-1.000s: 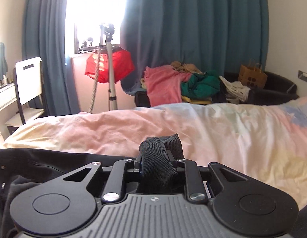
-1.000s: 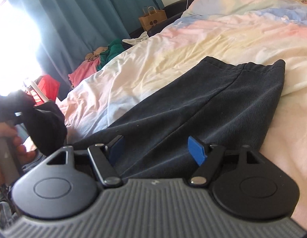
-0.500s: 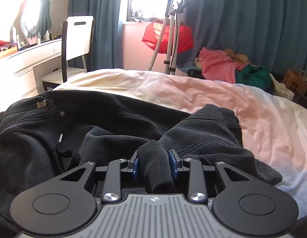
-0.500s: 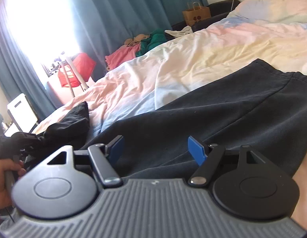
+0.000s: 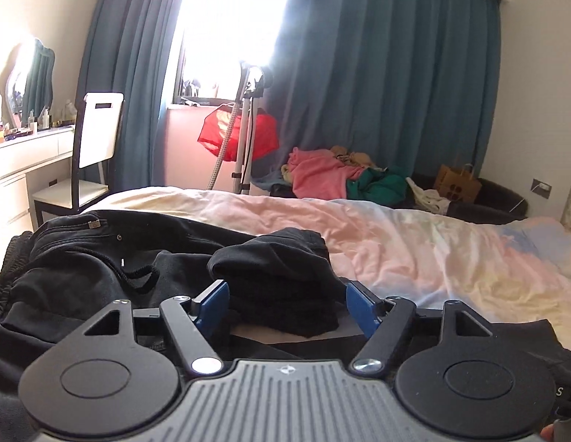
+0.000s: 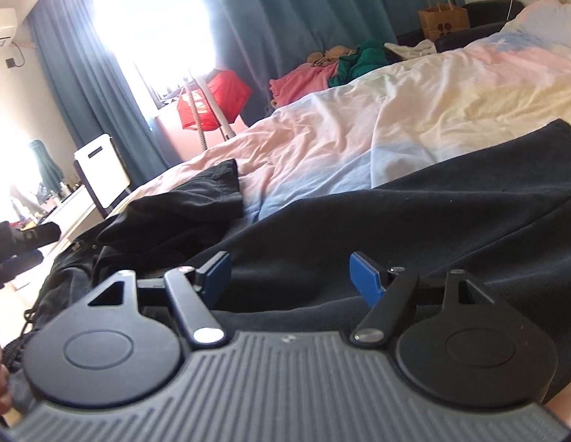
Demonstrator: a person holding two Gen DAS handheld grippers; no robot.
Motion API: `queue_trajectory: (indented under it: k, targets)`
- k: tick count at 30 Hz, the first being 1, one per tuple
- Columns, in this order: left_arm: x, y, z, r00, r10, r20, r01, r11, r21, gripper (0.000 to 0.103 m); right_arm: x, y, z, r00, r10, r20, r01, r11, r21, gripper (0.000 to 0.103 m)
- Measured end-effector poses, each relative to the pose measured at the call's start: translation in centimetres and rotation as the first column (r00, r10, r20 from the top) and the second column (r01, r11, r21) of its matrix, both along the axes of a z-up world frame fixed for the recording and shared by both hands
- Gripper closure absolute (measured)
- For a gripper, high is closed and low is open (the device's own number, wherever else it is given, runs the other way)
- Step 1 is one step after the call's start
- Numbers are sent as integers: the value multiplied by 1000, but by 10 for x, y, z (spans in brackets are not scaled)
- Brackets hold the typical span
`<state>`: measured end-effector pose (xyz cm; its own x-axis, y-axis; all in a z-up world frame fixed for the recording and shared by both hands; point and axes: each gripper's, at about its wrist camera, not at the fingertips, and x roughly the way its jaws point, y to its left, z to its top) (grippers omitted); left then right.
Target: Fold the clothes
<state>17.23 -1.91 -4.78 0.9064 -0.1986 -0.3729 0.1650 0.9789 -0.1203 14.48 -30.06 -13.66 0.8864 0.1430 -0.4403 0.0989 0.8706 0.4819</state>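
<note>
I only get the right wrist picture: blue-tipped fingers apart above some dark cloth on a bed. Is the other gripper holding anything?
Observer: No. The left gripper is open. A bunched fold of black fabric lies between its pads, and neither pad visibly presses it.
Visitor: Is that bunch part of a garment?
Observer: I cannot tell, but it sits beside black jeans, whose waistband carries a small metal label.
</note>
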Motion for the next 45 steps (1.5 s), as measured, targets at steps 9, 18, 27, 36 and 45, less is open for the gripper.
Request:
queue_trajectory:
  k: [9,18,27,36,45]
  targets:
    - [26,43,-28,999,2,-51,-7,994,-108,29,52,15,-5,992,105,-65,-67,903,425,28]
    - [56,85,-60,981,30,-194,-82,960,-266,29,174,59,-28,990,46,-132,50,768,639,29]
    - [66,78,-73,977,-2,-214,-56,962,-266,27,222,54,-58,979,-95,-181,193,719,668,37]
    - [69,64,-80,978,4,-207,-53,971,-233,27,235,46,-47,955,-137,-262,268,775,572,86]
    - [65,51,-83,980,-12,-198,-25,983,-182,27,195,-88,28,946,-316,-70,321,889,327,97]
